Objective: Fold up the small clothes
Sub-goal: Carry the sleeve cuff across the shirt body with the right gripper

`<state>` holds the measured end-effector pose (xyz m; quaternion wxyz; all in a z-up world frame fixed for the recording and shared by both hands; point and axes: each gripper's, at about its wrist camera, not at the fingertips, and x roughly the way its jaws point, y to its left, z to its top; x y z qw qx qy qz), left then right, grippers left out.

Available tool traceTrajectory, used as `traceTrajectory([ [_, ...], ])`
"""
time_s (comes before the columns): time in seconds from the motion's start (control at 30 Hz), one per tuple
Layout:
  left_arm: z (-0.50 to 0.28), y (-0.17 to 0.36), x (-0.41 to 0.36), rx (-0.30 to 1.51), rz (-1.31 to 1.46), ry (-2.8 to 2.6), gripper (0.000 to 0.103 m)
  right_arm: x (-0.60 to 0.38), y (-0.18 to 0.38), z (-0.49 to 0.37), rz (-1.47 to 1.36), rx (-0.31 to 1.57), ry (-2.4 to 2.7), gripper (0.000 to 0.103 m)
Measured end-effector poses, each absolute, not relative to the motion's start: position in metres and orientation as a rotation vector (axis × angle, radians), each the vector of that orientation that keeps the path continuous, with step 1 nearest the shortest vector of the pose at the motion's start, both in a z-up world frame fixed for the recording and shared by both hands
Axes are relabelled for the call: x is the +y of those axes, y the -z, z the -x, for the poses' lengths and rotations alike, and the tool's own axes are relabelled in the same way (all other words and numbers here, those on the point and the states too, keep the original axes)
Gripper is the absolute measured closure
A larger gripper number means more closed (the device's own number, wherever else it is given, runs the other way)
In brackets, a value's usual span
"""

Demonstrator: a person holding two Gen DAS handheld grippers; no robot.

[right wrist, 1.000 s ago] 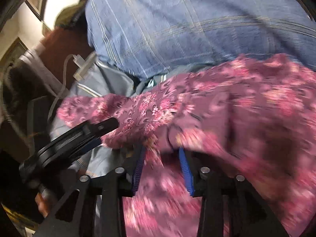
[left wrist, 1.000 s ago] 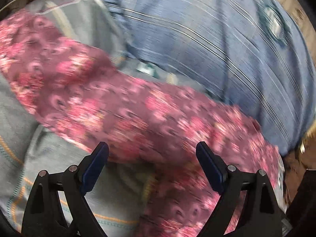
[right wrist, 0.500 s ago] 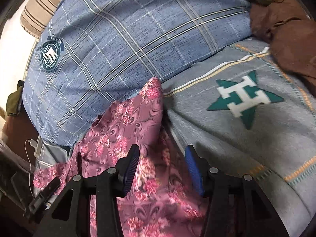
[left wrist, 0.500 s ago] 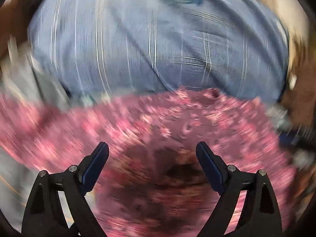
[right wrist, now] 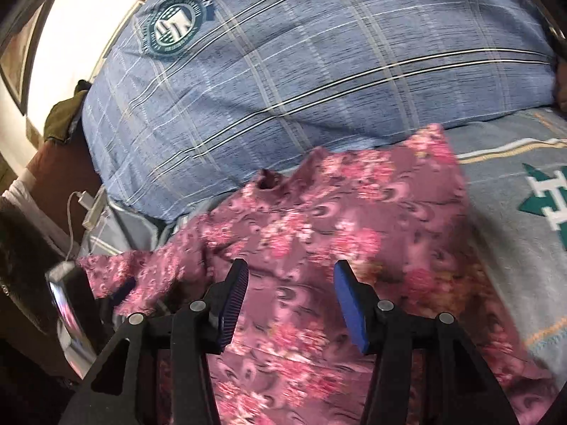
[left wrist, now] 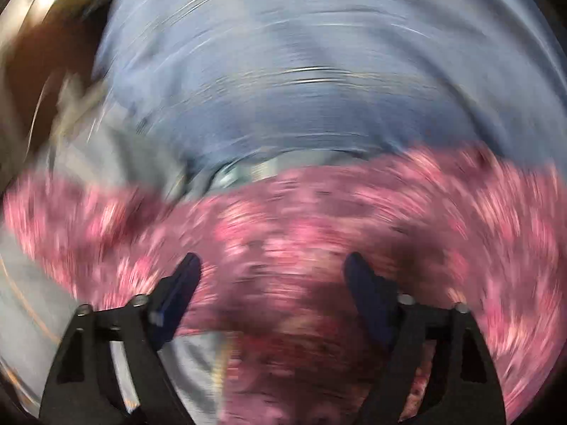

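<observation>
Pink floral garment [right wrist: 319,219] on grey bedsheet [right wrist: 514,248], against blue pillow [right wrist: 301,71]

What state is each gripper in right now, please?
Left gripper: open, jaws just narrowed, over the floral garment.
Right gripper: open, just widened, holding nothing.

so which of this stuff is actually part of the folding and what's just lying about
Part of the job:
- pink floral garment
- right hand-held gripper, jaws apart over it
- left hand-held gripper, jaws apart

Lying about:
- blue plaid pillow
- grey bedsheet
- white charger and cable
</observation>
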<state>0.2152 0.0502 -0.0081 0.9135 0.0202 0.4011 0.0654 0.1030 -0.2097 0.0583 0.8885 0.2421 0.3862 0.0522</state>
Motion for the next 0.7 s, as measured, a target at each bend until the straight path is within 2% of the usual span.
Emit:
traceTrajectory([
  [0.13, -0.213, -0.004, 0.108, 0.827, 0.153, -0.179, 0.026, -0.236, -0.057, -0.093, -0.521, 0.805, -0.059, 0.049],
  [0.27, -0.202, -0.017, 0.093, 0.82, 0.16, -0.001, 0.025, -0.244, -0.054, -0.097, -0.644, 0.806, -0.115, 0.048],
  [0.47, -0.203, -0.015, 0.077, 0.802, -0.025, -0.111, 0.025, -0.151, -0.042, -0.142, -0.658, 0.9, -0.462, 0.043],
  [0.63, -0.208, -0.012, 0.122, 0.819, 0.054, -0.196, 0.025, -0.104, -0.012, -0.168, -0.588, 0.993, -0.39, 0.043],
  [0.67, -0.208, -0.012, 0.132, 0.818, 0.075, -0.212, 0.025, -0.097, -0.008, -0.172, -0.577, 1.002, -0.396, 0.052],
  [0.7, -0.207, -0.013, 0.142, 0.816, 0.1, -0.234, 0.025, -0.089, -0.007, -0.174, -0.554, 1.005, -0.416, 0.085],
])
